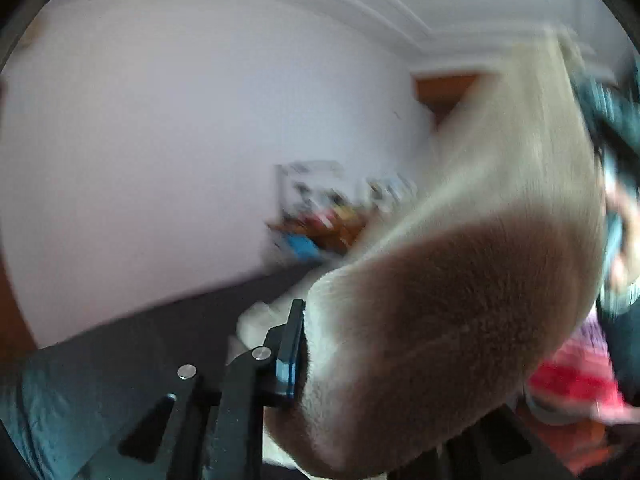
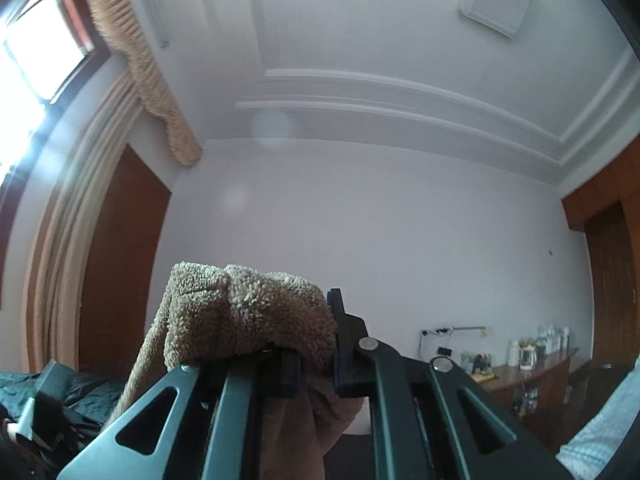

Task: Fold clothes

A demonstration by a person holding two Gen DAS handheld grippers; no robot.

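Right gripper [image 2: 316, 364]: its two dark fingers are squeezed together on a fluffy tan garment [image 2: 248, 316]. It points up toward the ceiling.
Left gripper [image 1: 340, 344]: only one dark finger with a blue pad [image 1: 290, 356] shows. The fuzzy cloth presses against that pad and hides the other finger. The cloth looks pinched there.
Fluffy tan garment: it is up in the air, held by both grippers. In the right wrist view a thick bunch sits on top of the fingers, and a long part hangs down on the left side. In the left wrist view it [image 1: 460, 280] is blurry and fills the right half of the picture, stretching up to the top right.
Bed [image 1: 132, 344]: a dark cover lies low down, under the left gripper.
Red cloth [image 1: 572, 380]: it sits low at the right, past the tan garment.
Window [image 2: 36, 40]: bright, at the top left, with a fringed curtain [image 2: 140, 60] beside it.
Wooden dresser [image 2: 524, 376]: it stands by the far wall with small bottles and things on top.
Wall [image 2: 360, 220]: plain white.
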